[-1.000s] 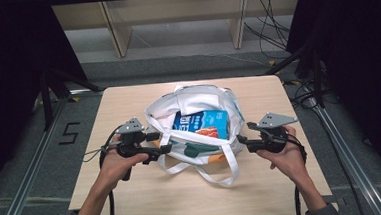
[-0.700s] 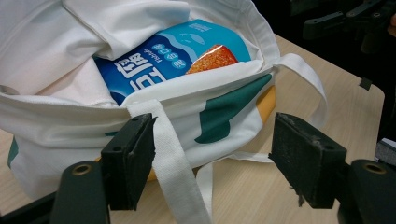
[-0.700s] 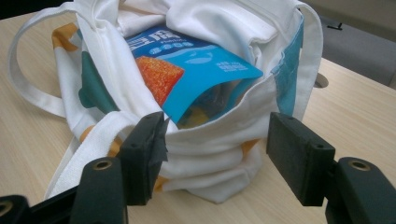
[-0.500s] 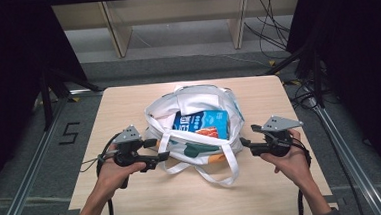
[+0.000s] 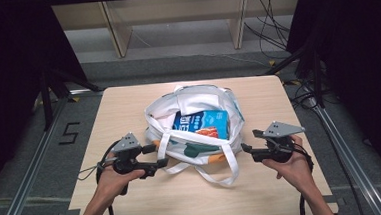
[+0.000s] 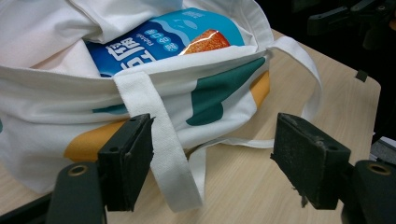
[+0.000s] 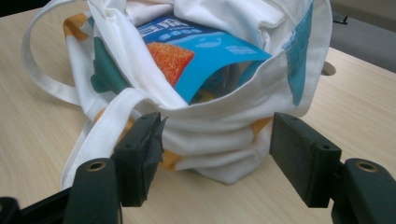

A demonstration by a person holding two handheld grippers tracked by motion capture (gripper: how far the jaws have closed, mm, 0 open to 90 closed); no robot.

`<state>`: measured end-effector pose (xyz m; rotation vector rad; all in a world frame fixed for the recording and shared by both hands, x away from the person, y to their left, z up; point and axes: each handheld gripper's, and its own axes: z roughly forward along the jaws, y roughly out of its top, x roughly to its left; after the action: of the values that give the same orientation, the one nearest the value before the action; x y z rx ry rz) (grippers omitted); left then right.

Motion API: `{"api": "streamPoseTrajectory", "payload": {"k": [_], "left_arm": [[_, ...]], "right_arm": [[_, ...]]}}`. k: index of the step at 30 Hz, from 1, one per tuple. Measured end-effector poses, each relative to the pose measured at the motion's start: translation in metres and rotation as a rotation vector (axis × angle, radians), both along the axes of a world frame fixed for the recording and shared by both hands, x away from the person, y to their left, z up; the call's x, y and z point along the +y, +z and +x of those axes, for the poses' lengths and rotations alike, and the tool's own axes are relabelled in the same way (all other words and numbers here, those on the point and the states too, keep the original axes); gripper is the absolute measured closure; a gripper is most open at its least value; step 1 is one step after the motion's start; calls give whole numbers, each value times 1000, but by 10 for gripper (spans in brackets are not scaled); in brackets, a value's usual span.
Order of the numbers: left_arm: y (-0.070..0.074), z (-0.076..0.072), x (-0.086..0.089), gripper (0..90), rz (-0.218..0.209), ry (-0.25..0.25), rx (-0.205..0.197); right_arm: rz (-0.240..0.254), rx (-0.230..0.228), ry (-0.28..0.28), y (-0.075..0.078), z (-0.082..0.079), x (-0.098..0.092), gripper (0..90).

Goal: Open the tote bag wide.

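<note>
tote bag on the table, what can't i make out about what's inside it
- Blue snack packet: its lower part is hidden by the tote bag wall in the high view.
- Packet lettering: too small in the high view, cut off by the cloth rim in the left gripper view.
- Anything under the packet: covered by white folds in the right gripper view.

You see the table (image 5: 128,106) evenly lit from above against dark surroundings; soft shadows fall beneath the bag (image 5: 194,122). Your gripper views are sharp, with slight glare on the packet (image 6: 187,35).
</note>
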<state>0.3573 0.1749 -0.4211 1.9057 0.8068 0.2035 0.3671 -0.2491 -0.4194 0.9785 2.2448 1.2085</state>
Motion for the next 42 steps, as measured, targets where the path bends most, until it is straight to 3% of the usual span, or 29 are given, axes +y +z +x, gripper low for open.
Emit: {"api": "streamPoseTrajectory", "payload": {"k": [1,2,4,6,8,10,12,14,15,16,17,20,21,22,24,29,30,31,32,35,38,39,40,41,42], "left_arm": [[0,-1,0,281,-1,-2,0],[-2,-4,0,281,1,-8,-3],[-2,-5,0,280,8,-6,-6],[-5,-8,0,279,-2,-10,-11],[-10,-11,2,279,-7,-10,-4],[-13,-13,2,280,-1,-13,-3],[-15,-13,3,279,-2,-22,-8],[-18,-15,3,279,0,-7,-8],[-19,-16,3,279,2,1,-6],[-20,-17,4,280,9,-6,-15],[-21,-17,5,279,11,-6,-19],[-26,-21,5,279,-5,-2,-5],[-27,-22,5,279,-2,-1,-9],[-28,-23,5,279,0,5,-7],[-31,-24,5,279,5,0,-7],[-39,-30,5,278,6,2,-9],[-39,-30,5,278,6,2,-9],[-41,-31,5,277,11,-3,-16],[-44,-32,6,277,20,-18,-11],[-48,-36,5,270,25,-12,2],[-51,-38,5,268,34,-19,-9],[-52,-41,4,267,30,-2,8],[-53,-42,5,266,34,-3,2],[-53,-42,5,265,34,-3,2],[-54,-42,6,264,42,-7,-3]], "right_arm": [[-14,-25,20,-1,1,-2,353],[-9,10,14,-2,-2,-1,352],[-2,-4,6,-5,-3,0,351],[-7,17,8,-5,-5,-1,351],[-10,-12,17,-8,-5,-4,348],[8,23,-4,-10,-8,-3,348],[-2,-1,7,-11,-7,-5,347],[0,23,-4,-13,-8,-6,347],[-11,-10,10,-15,-6,-8,347],[0,23,-5,-15,-9,-8,347],[-4,6,5,-16,-9,-9,347],[2,25,-1,-17,-11,-10,346],[-6,-1,10,-18,-9,-11,346],[-7,34,3,-19,-12,-11,346],[-15,5,14,-22,-11,-12,345],[-1,45,-9,-25,-17,-12,344],[-18,13,7,-26,-15,-14,343],[-7,30,0,-27,-17,-13,343],[-15,10,5,-29,-16,-14,343],[-6,50,-2,-31,-22,-14,343],[-14,33,4,-33,-23,-14,342],[-27,6,14,-35,-23,-16,342],[-20,31,5,-36,-25,-15,341],[-25,12,10,-37,-25,-16,340],[-19,45,9,-38,-28,-15,340]]}}
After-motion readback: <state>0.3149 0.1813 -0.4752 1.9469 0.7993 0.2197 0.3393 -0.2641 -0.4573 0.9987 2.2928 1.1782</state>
